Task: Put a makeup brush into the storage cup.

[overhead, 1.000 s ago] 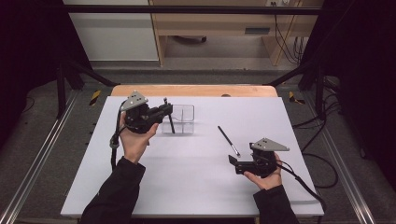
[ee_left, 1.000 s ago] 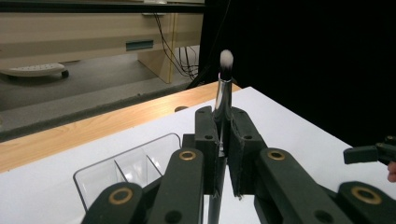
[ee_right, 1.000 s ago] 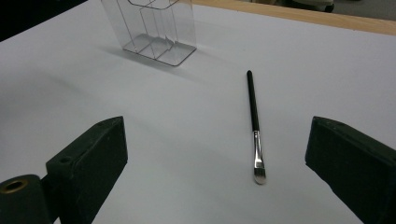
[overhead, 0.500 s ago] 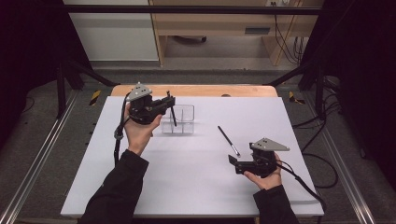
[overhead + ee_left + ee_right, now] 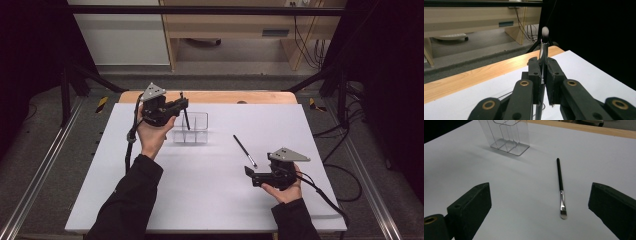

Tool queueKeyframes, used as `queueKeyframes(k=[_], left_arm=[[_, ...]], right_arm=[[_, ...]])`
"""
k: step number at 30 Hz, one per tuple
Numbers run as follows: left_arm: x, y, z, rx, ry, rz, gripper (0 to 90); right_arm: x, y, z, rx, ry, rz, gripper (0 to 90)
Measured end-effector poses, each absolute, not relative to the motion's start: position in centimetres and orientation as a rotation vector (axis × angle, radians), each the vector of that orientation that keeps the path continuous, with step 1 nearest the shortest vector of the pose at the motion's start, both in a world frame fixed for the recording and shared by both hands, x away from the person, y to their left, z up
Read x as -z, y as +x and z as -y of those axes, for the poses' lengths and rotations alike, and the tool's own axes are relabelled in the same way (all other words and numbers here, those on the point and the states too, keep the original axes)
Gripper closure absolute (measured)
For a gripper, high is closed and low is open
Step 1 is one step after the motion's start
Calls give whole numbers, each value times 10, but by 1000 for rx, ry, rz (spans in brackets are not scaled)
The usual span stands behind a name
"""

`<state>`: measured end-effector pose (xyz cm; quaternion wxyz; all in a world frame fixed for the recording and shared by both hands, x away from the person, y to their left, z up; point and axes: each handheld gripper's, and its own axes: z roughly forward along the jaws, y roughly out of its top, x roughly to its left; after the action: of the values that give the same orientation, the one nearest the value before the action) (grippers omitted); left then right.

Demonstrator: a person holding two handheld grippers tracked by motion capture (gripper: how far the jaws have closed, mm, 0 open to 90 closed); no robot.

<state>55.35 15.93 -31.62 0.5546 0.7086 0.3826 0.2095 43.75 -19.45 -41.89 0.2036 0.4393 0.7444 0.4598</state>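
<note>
My left gripper (image 5: pixel 182 104) is raised above the clear divided holder (image 5: pixel 197 131) at the back of the white table and is shut on a thin makeup brush (image 5: pixel 186 119). The brush hangs upright with its dark handle pointing down toward the holder. In the left gripper view the pads (image 5: pixel 535 72) clamp the silver ferrule, and the white bristle tip (image 5: pixel 545 31) sticks up above them. A second brush (image 5: pixel 245 150) with a black handle lies flat on the table. My right gripper (image 5: pixel 251 176) rests low near the front right, open. That brush (image 5: pixel 560 182) lies ahead of its spread jaws.
The white table (image 5: pixel 200 200) has a wooden strip (image 5: pixel 225 96) along its far edge. The clear holder (image 5: pixel 506 135) stands beyond the lying brush in the right gripper view. Dark stands and cables sit off the table on both sides.
The left hand has carried the held brush away from the person and slightly right, so it now hangs over the clear holder. The right hand and the lying brush have stayed put.
</note>
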Motion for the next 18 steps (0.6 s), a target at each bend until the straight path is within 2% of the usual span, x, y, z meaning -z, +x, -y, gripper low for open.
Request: queueKeyframes(k=[18], left_arm=[[316, 574, -156, -531, 1669, -922, 832]], right_arm=[[418, 437, 195, -1290, 1226, -2074, 49]])
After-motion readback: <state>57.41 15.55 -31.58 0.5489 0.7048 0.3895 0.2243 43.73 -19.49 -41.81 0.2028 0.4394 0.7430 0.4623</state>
